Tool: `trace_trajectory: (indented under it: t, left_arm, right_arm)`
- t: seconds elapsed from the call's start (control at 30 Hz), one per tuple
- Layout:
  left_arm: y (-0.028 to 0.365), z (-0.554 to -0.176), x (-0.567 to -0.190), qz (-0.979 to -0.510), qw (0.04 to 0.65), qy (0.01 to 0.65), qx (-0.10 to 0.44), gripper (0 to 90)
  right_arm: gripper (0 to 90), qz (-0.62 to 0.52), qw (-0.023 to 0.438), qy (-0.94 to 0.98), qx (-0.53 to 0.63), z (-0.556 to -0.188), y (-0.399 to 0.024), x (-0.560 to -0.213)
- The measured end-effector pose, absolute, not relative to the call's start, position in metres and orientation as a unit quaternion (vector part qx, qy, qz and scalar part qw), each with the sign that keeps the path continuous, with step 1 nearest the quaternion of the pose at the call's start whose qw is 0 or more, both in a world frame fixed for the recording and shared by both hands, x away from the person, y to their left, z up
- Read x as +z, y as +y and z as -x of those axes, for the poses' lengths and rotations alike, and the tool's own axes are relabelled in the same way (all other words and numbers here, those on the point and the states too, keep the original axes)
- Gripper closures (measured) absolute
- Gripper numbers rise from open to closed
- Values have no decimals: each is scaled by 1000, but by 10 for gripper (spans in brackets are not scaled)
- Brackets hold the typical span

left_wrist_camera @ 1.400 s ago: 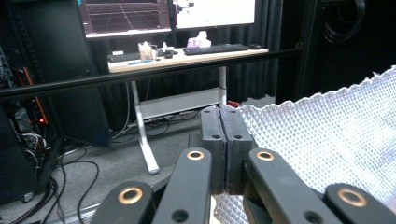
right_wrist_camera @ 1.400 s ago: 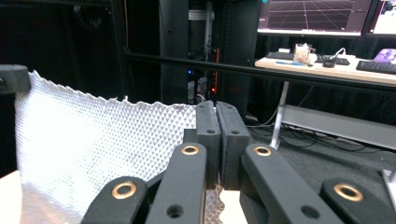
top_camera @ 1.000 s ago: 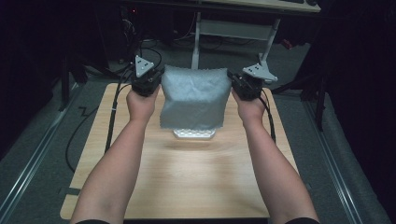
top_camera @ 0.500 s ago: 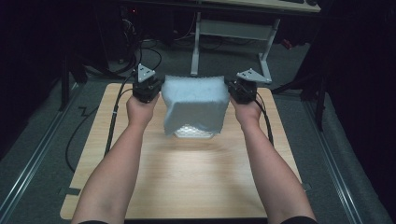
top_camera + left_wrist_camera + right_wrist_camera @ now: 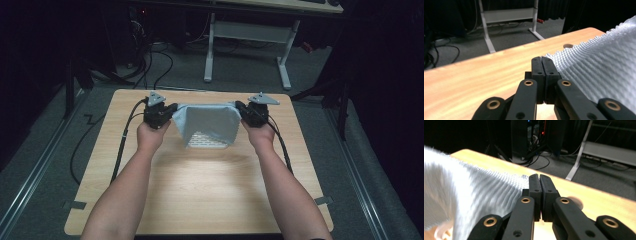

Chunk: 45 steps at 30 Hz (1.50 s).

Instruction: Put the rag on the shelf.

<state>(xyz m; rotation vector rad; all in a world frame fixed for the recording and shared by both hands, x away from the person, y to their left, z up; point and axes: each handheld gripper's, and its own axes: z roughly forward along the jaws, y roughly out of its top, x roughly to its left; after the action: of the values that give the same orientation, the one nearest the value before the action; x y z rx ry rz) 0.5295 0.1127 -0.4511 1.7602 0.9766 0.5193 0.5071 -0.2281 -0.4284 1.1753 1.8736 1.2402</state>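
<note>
A pale blue waffle-weave cloth (image 5: 207, 125) hangs stretched between my two grippers over the far half of the wooden table (image 5: 200, 190). My left gripper (image 5: 172, 114) is shut on its upper left corner and my right gripper (image 5: 239, 111) on its upper right corner. The cloth's lower part rests on the tabletop and bunches a little there. In the left gripper view the shut jaws (image 5: 541, 58) pinch the cloth's edge, and the cloth (image 5: 599, 67) spreads away to the right. In the right gripper view the shut jaws (image 5: 539, 176) hold the cloth (image 5: 474, 192), which runs off to the left.
Behind the table stands a white desk frame (image 5: 245, 35) on grey carpet, with black cables (image 5: 150, 65) on the floor at the back left. A metal rail (image 5: 30, 185) runs along the floor on the left. The table has a small round hole (image 5: 567, 46) near its far edge.
Both hands have sunk toward the table with the cloth between them. The cloth, which hung free above the table, now touches the tabletop with its lower part.
</note>
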Motion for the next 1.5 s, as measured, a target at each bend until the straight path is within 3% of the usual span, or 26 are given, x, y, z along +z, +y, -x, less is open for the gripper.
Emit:
trace_trajectory:
  t: [0.5,0.63,1.0,1.3,1.5]
  left_arm:
    - [106,-526,-481,-738,508,413,162,889]
    - [106,-525,-482,-739,504,417,159,819]
    - [121,-521,-466,-723,509,429,188,657]
    - [139,-516,-449,-708,508,442,215,632]
    - [148,-512,-444,-704,506,445,224,620]
  right_arm:
    - [889,-460,276,706,462,-494,-230,-464]
    - [826,-467,268,707,458,-493,-233,-468]
    - [702,-458,290,701,463,-491,-239,-451]
    - [623,-457,305,691,469,-488,-251,-431]
    - [620,-471,301,682,472,-484,-263,-426]
